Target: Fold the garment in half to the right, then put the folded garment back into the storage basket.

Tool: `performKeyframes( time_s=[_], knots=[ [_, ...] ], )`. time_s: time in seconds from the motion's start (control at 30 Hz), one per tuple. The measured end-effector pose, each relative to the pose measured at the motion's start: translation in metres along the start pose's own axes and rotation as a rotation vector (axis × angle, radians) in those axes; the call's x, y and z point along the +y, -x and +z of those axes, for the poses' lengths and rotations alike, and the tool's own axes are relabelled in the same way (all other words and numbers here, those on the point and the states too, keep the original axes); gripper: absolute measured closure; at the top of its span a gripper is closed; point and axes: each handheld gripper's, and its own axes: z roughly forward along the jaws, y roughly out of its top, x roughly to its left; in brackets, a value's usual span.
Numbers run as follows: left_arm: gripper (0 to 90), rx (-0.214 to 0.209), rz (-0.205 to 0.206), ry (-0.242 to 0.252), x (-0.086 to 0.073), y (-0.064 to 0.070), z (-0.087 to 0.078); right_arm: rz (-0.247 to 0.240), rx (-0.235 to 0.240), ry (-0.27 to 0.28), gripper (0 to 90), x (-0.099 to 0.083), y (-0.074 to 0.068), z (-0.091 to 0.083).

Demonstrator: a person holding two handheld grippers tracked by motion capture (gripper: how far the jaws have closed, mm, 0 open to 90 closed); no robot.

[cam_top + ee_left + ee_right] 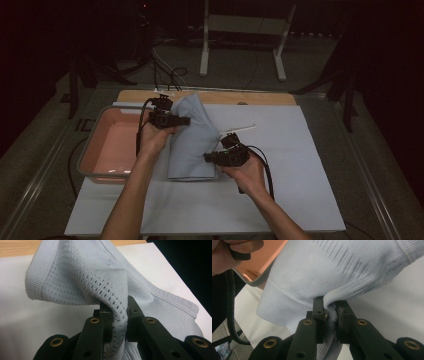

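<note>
I have both grippers clamped on the pale blue knit garment (192, 140), which lies on the white mat (280, 200) toward its left half, running from the mat's far edge down toward the middle. My left gripper (184, 120) holds a bunched fold of the open-mesh knit near the garment's upper left side; in the left gripper view the jaws are pressed together with the fabric (100, 277) squeezed between them and a ribbed hem curling away to the left. My right gripper (208, 157) is pinching the garment close to its near right corner; in the right gripper view the cloth (324, 270) rises out of the closed jaws and drapes up and over, so that part is lifted off the mat. The pink bin (107, 145) sits at the mat's left edge, just beside my left hand (152, 140).

I judge this to be the middle of a fold or a lift: two grips are set and the cloth is partly raised between them. The next move calls for both hands to travel together, keeping even tension so the loose mesh does not slip out, and for the hem to land flat rather than rolled. Whether the goal is the bin or a fold on the mat, I cannot tell.
</note>
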Motion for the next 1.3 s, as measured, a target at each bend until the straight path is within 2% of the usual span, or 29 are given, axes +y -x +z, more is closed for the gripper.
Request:
performKeyframes(
  time_s=[0.3, 0.67, 1.3],
  knots=[
    [80.7, 0.007, 0.005, 0.004, 0.003, -0.001, -0.005, -0.002, -0.003, 0.005, 80.4, 0.004, -0.003, 0.001],
    [80.8, 0.014, 0.005, 0.007, 0.005, -0.003, -0.009, 0.01, 0.015, 0.013, 80.4, 0.007, -0.004, 0.002],
    [80.8, 0.046, 0.011, 0.024, 0.009, -0.012, -0.029, 0.009, 0.038, 0.026, 80.4, 0.02, -0.02, 0.011]
  ],
)
